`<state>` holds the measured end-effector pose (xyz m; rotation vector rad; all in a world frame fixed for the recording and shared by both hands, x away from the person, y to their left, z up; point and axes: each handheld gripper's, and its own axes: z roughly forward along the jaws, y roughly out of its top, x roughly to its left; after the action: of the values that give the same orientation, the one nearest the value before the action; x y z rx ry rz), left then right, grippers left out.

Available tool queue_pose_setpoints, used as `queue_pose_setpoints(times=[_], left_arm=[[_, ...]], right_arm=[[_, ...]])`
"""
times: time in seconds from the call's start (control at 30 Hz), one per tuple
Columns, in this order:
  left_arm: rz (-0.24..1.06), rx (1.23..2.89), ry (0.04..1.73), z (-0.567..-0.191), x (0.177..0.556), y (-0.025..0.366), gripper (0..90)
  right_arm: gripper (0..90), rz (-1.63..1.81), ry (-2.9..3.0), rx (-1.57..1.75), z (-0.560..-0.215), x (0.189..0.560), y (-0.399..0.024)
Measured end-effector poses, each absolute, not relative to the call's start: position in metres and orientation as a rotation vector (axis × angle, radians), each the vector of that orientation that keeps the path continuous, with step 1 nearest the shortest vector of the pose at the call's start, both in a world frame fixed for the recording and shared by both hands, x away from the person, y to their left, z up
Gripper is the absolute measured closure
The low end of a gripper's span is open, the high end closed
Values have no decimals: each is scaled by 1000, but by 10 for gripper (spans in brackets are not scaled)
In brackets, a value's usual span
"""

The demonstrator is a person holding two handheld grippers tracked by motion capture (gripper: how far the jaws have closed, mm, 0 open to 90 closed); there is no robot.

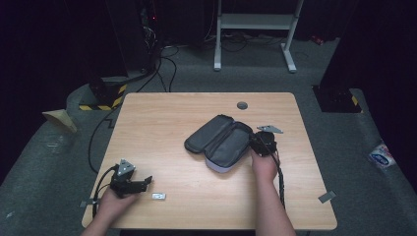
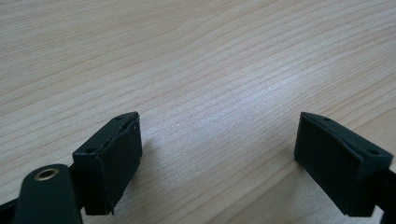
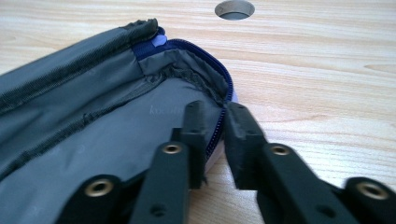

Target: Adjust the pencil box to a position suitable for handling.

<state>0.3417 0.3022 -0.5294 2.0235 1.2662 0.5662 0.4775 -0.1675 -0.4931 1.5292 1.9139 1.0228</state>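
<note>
Right hand-held gripper pinched on the zipper edge of the open pouch mid-table toward the right edge; left hand-held gripper wide, empty, near front-left corner; next, likely pull the zipper along.

your right gripper has its jaws pinched on the zip edge of the grey pouch, so you can't see the stretch of zip between the pads. left of those jaws the pouch runs off the picture's edge. in the high view, the small white thing just right of your left gripper is too small to identify.
</note>
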Motion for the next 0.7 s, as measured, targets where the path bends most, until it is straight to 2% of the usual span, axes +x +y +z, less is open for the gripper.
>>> queue_pose_setpoints(times=[0.07, 0.2, 0.7], left_arm=[[565, 2023, 1267, -529, 342, 302, 154], [563, 2018, 1270, -529, 342, 302, 160], [565, 2017, 1266, -529, 341, 302, 174]], right_arm=[[847, 999, 1924, 1521, -492, 474, -165], [856, 986, 1945, 1475, -492, 463, -161], [790, 1032, 1963, 1379, -494, 407, -148]])
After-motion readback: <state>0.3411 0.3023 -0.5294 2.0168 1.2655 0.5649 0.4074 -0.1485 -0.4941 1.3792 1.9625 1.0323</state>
